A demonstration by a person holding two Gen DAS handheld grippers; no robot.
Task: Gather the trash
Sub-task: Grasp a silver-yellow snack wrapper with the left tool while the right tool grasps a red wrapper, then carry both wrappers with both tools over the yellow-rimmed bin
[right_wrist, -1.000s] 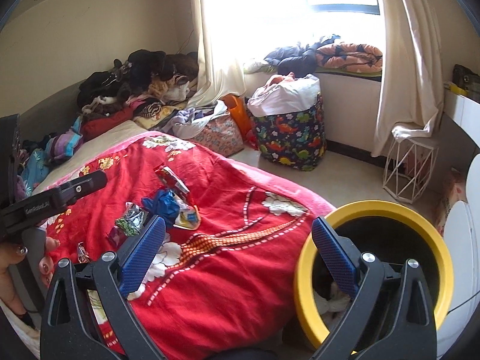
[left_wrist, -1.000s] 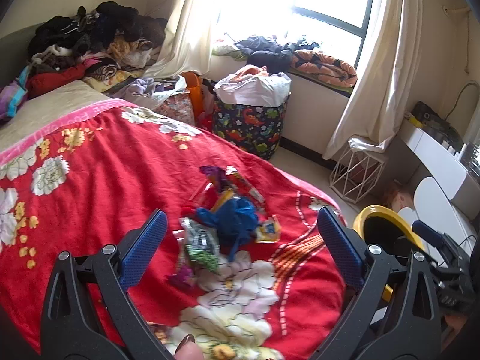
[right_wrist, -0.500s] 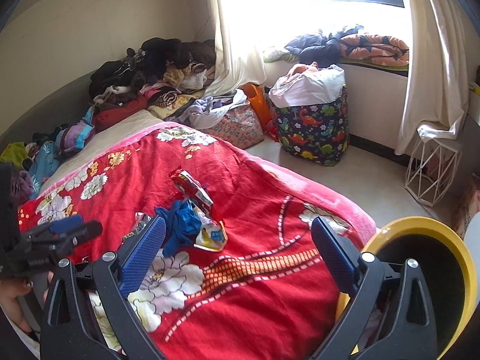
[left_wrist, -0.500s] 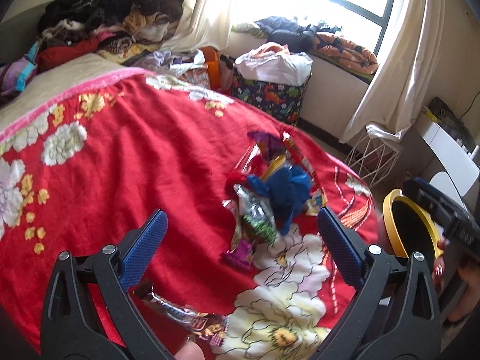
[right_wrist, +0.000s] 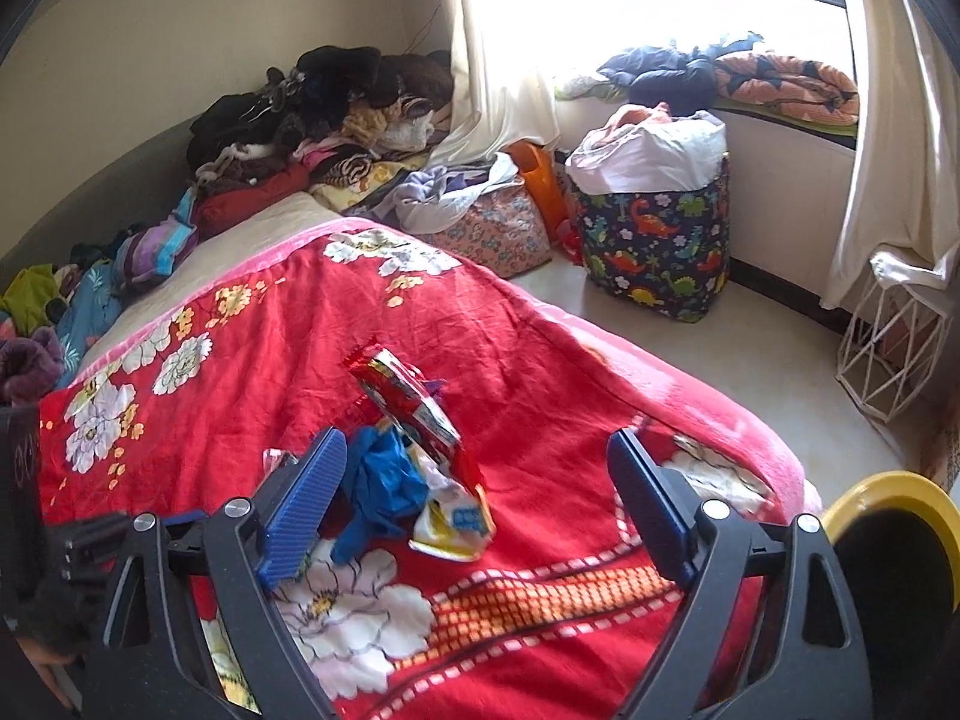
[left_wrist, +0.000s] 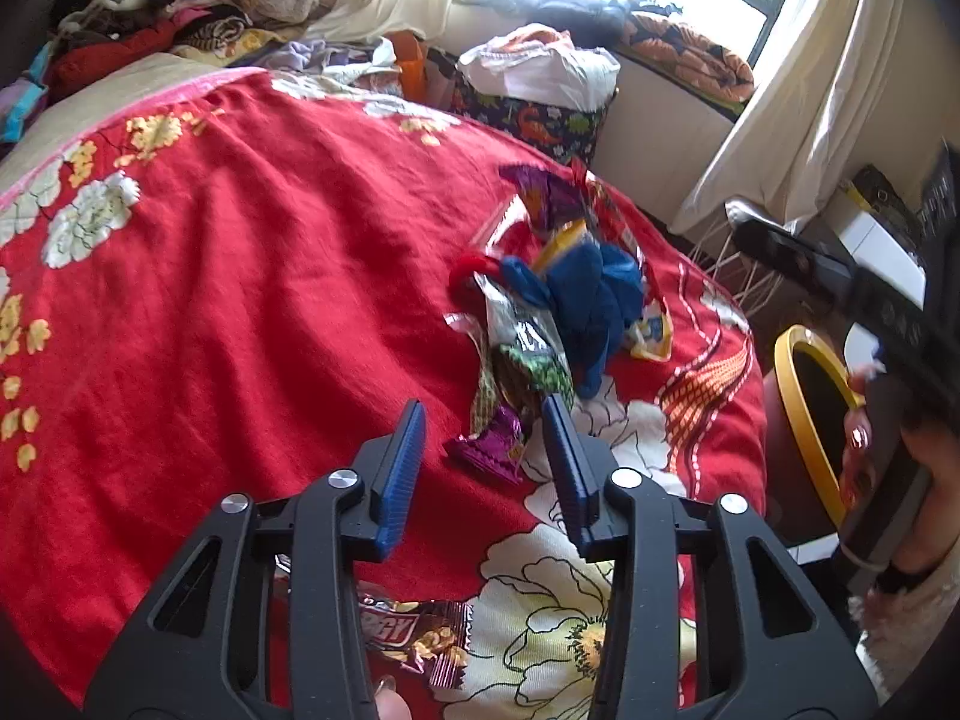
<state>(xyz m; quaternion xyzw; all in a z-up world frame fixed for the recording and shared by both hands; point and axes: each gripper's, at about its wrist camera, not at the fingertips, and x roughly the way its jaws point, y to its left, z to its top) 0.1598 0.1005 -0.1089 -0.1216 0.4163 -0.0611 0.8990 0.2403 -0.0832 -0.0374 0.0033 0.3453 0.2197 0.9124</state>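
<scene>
A heap of trash lies on the red flowered blanket (left_wrist: 240, 276): a blue crumpled piece (left_wrist: 591, 300), a silver-green wrapper (left_wrist: 528, 354), a purple wrapper (left_wrist: 489, 450) and a red packet (right_wrist: 408, 396). My left gripper (left_wrist: 483, 405) hangs low over the purple wrapper, which lies between its closing fingers; the pads do not touch it. A brown snack wrapper (left_wrist: 408, 630) lies under that gripper. My right gripper (right_wrist: 475, 438) is wide, closing slightly, with the blue piece (right_wrist: 384, 480) and a white-yellow wrapper (right_wrist: 456, 516) between its fingers, untouched. A yellow-rimmed bin (left_wrist: 786, 372) (right_wrist: 882, 483) stands beside the bed.
A dinosaur-print basket (right_wrist: 660, 240) full of laundry stands on the floor by the window. Clothes are piled (right_wrist: 312, 108) at the bed's far end. A white wire stand (right_wrist: 888, 348) sits near the curtain. A hand (left_wrist: 864, 438) holds the right gripper over the bin.
My left gripper came down toward the wrappers and its jaws narrowed a lot. The right gripper swung left from above the bin to over the trash heap.
</scene>
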